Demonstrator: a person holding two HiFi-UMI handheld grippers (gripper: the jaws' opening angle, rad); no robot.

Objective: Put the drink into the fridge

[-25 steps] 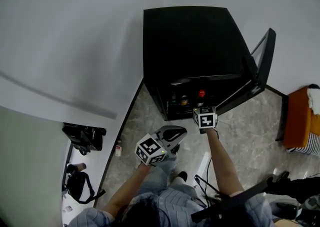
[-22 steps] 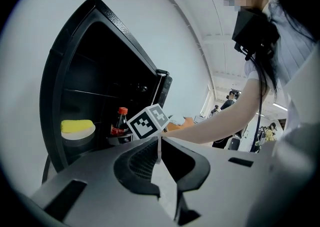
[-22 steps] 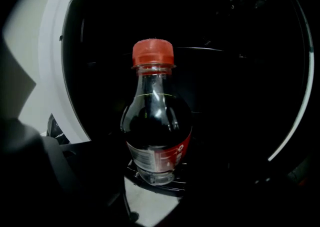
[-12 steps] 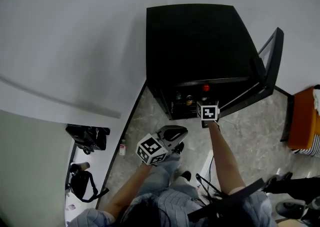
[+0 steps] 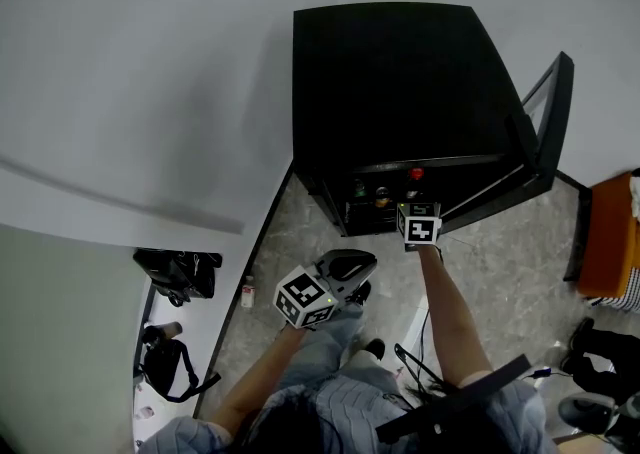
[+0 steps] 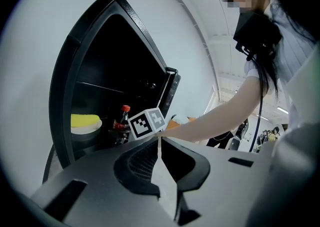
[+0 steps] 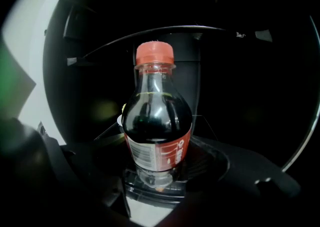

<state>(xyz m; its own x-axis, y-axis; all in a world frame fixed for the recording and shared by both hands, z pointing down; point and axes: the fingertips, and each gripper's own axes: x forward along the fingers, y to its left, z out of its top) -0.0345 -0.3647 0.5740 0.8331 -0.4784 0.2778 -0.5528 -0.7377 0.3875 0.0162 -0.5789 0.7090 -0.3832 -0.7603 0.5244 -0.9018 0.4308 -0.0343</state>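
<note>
A dark cola bottle (image 7: 156, 131) with a red cap (image 7: 155, 53) stands upright in my right gripper (image 7: 156, 173), which is shut on its lower body. The black fridge (image 5: 395, 82) has its door (image 5: 543, 127) swung open to the right. In the head view the right gripper (image 5: 419, 225) is at the fridge's open front, and the red cap (image 5: 415, 174) shows just inside the dark opening. My left gripper (image 5: 335, 277) hangs back over the floor, shut and holding nothing. In the left gripper view its tips (image 6: 159, 147) point at the open fridge and the bottle (image 6: 122, 117).
A yellow item in a white bowl (image 6: 85, 121) sits on a fridge shelf to the left of the bottle. Other small bottles (image 5: 368, 192) stand inside. Black bags (image 5: 175, 272) and a small bottle (image 5: 247, 292) lie along the wall on the left. An orange seat (image 5: 610, 242) stands to the right.
My right gripper has carried the bottle a little further toward and into the fridge opening. The left gripper has stayed almost where it was.
</note>
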